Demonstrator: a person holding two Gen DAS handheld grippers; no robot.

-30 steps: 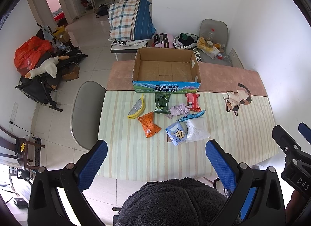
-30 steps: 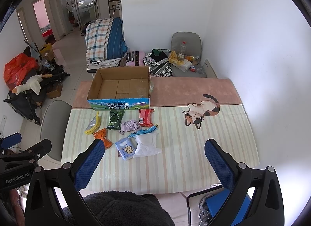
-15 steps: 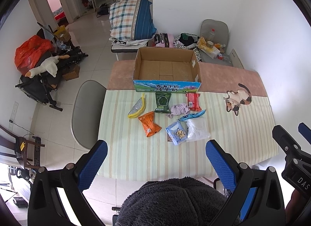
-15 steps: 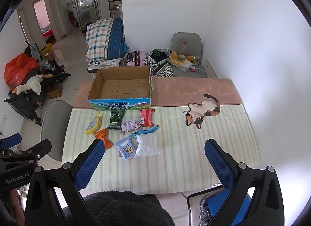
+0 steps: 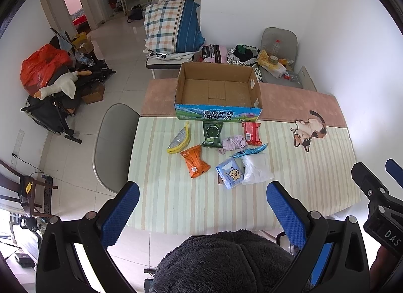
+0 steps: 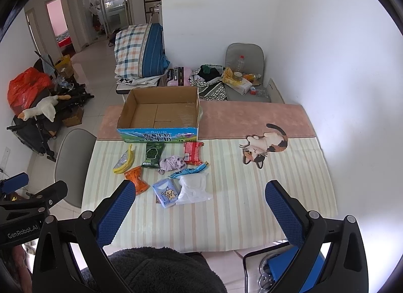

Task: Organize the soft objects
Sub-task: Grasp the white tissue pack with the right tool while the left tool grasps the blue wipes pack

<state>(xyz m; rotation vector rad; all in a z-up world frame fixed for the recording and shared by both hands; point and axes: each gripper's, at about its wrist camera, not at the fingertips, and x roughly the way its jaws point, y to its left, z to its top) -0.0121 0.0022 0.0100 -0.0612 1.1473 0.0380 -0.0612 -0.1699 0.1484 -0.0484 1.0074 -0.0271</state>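
Nothing's been picked up so far as I can tell: both tongs hang above the near edge of the table (image 5: 176,207), the left gripper (image 5: 201,209) with its fingers wide apart and empty, the right gripper (image 6: 199,207) just the same.

My guess is the step in hand is picking the first item and dropping it in the cardboard box (image 5: 218,91), which sits open and empty in the upper middle of the frame. I'd start with whatever lies nearest, probably the white bag (image 5: 255,168) or the blue cartoon pack (image 5: 230,173) just beside it at centre frame. They touch, so come in from the outer edge so you don't drag the neighbour along. Pinch the bulk, not a corner, since this stuff looks floppy and would sag.

The rest lies in a loose cluster right in front of the box:
- banana-shaped pouch (image 5: 179,138), left of centre
- orange packet (image 5: 195,161) below it
- green packet (image 5: 212,133)
- crumpled lilac cloth (image 5: 233,143)
- red packet (image 5: 252,133)
- thin blue wrapper (image 5: 250,151) across the white bag's top
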